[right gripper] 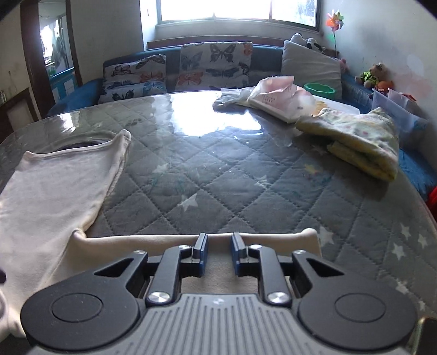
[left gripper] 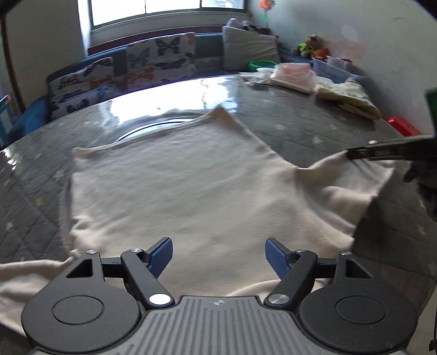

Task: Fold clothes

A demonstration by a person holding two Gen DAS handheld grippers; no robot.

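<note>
Cream knit top (left gripper: 174,174) flat; left tool (left gripper: 219,255) wide apart, empty; right tool (right gripper: 217,240) pinches sleeve.

A cream-white garment (left gripper: 191,174) lies spread across a counter (left gripper: 314,128) covered in grey quilted cloth with pale stars under a glossy sheet. The left gripper (left gripper: 219,256) hovers low over the garment's near part, its blue-padded fingers (left gripper: 161,255) set wide apart with nothing between them. At the right edge, the black tip of the right gripper (left gripper: 355,153) pinches a sleeve, lifting it off the surface so the fabric hangs in a raised fold. Folded floral fabric (left gripper: 349,98) and a pink-and-white packet (left gripper: 293,76) sit at the counter's far right. Butterfly-print cushions (left gripper: 131,73) line a blue sofa under a bright window (left gripper: 169,11).
</note>
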